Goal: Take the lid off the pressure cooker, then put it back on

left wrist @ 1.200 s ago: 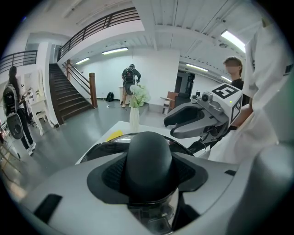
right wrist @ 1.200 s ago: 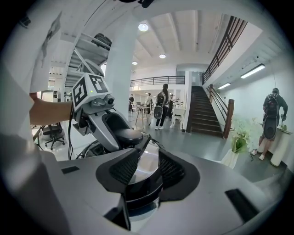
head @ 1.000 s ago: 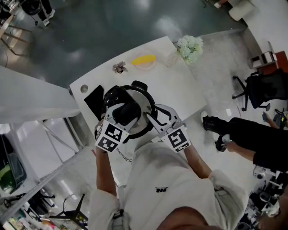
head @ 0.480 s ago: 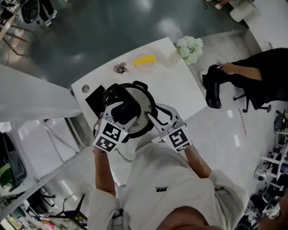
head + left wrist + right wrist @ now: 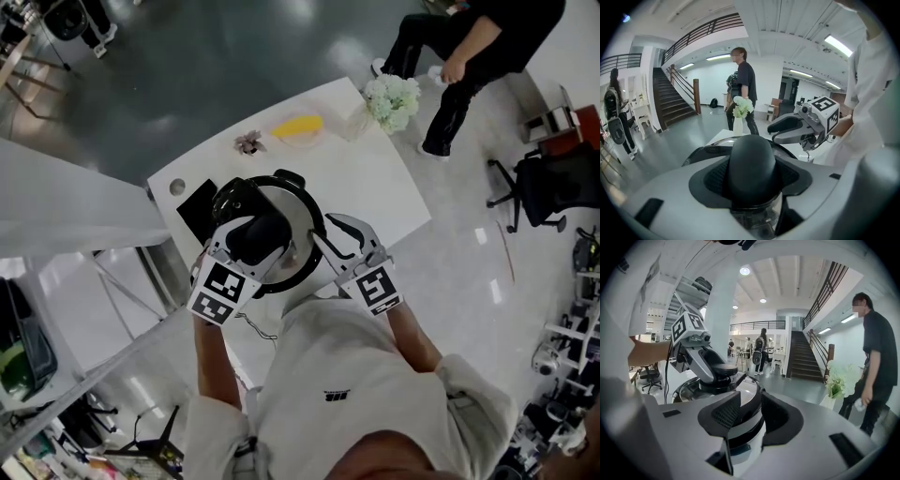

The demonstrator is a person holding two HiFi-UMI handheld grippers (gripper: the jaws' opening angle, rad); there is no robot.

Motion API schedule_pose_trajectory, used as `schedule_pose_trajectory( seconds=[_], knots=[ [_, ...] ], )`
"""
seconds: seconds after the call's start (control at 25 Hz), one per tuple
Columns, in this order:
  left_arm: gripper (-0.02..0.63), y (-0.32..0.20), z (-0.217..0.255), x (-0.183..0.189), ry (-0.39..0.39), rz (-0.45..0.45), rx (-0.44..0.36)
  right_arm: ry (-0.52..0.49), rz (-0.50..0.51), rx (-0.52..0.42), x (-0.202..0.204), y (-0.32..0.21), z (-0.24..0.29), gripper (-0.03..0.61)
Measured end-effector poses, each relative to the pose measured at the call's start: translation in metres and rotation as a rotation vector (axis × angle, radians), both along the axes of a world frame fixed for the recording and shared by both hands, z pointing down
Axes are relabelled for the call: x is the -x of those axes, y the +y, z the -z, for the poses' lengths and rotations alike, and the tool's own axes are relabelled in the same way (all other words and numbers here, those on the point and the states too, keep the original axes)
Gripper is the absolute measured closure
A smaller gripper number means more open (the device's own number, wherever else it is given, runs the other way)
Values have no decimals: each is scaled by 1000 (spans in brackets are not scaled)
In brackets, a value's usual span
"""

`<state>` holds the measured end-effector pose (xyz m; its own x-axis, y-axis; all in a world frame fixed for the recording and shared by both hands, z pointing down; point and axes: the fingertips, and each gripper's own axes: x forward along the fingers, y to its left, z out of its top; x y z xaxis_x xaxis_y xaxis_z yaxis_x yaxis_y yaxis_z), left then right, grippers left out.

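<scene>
Your left tongs (image 5: pixel 751 180) clamp the black knob (image 5: pixel 752 157) of the pressure cooker lid (image 5: pixel 300 217), your right tongs (image 5: pixel 746 416) apart at its rim.

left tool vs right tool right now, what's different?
The left tool is closed on the lid's black knob; the right tool has its jaws apart and appears to grip nothing. The left tool sits over the middle of the cooker; the right tool sits at its right side. Both point at the cooker.
</scene>
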<state>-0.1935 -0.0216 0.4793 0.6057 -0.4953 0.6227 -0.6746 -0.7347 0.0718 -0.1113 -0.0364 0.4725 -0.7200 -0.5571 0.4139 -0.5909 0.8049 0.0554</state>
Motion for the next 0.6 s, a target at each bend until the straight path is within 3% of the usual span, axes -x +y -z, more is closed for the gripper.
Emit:
schedule_pose_trajectory(
  seconds=[0.6],
  knots=[
    [328, -18, 22, -24, -8, 51, -37, -34, -17, -25, -35, -18, 13, 440]
  ],
)
